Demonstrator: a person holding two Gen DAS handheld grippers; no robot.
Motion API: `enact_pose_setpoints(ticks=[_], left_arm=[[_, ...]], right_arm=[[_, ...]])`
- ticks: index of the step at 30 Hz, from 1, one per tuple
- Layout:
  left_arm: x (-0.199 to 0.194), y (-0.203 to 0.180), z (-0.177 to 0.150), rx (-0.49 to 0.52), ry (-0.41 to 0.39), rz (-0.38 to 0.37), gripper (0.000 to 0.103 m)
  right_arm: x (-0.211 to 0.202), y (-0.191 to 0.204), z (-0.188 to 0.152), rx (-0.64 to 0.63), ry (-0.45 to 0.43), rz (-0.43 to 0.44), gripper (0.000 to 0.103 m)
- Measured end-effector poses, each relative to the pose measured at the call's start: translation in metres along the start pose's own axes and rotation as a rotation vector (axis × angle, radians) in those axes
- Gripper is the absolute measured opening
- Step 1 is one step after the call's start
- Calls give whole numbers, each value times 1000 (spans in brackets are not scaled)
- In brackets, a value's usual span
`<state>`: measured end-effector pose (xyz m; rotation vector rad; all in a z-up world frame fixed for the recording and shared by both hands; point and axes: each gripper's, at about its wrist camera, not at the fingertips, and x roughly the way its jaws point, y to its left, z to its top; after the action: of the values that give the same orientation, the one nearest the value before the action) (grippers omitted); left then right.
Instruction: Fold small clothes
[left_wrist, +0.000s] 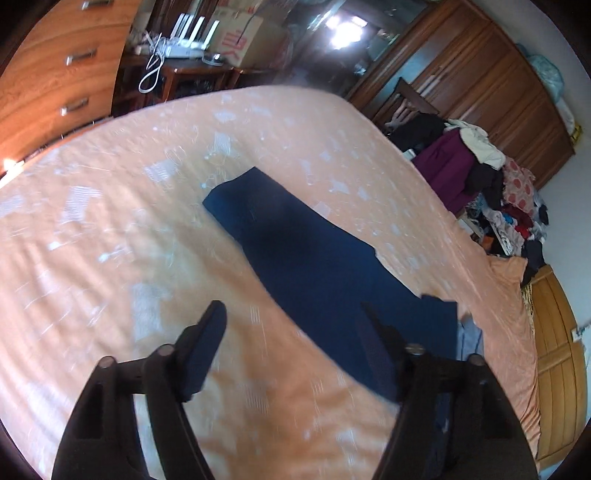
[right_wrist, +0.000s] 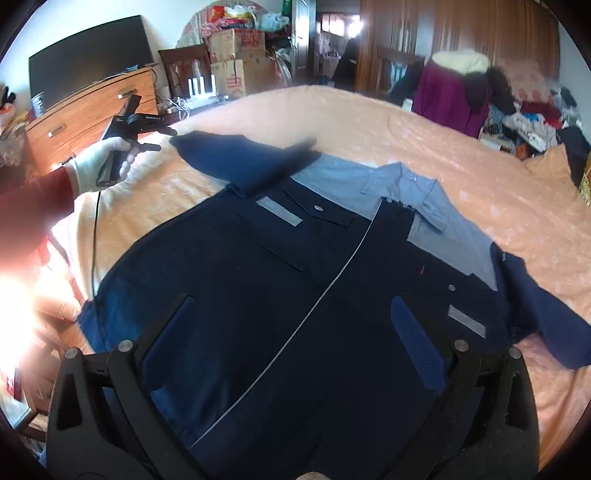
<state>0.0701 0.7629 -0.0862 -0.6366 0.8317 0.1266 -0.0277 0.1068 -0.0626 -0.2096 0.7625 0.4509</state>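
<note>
On bed (right_wrist: 369, 122): jacket (right_wrist: 258, 295) flat; right view only: gloved hand (right_wrist: 98, 158)

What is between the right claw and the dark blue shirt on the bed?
Nothing visible. The right claw hangs open right over the dark blue shirt, with only air between them. The shirt lies spread on the orange bedspread.

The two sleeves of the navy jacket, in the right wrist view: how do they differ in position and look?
The left sleeve, near the left gripper, stretches out long across the orange bedspread, while the right sleeve lies bent and bunched beside the body. The left sleeve looks blurred; the right sleeve looks sharper. Both are navy, and both rest on the bedspread, as far as I can tell.
</note>
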Motion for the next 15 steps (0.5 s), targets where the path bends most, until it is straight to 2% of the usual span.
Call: enact_pose_setpoints(ticks=[4, 10, 11, 12, 14, 15], left_arm=[[50, 18, 19, -73, 46, 63, 60], [68, 10, 35, -37, -14, 84, 59], [69, 8, 36, -24, -25, 84, 53], [69, 6, 35, -17, -32, 75, 39], [65, -1, 36, -14, -54, 24, 24], [59, -11, 35, -3, -68, -12, 22]], right_arm=[[28, -8, 9, 19, 31, 23, 103], [55, -9, 17, 28, 49, 60, 102], [58, -11, 17, 46, 52, 72, 100], [60, -13, 18, 61, 52, 82, 97], [62, -24, 17, 117, 54, 115, 74], [63, -33, 16, 159, 59, 143, 69]])
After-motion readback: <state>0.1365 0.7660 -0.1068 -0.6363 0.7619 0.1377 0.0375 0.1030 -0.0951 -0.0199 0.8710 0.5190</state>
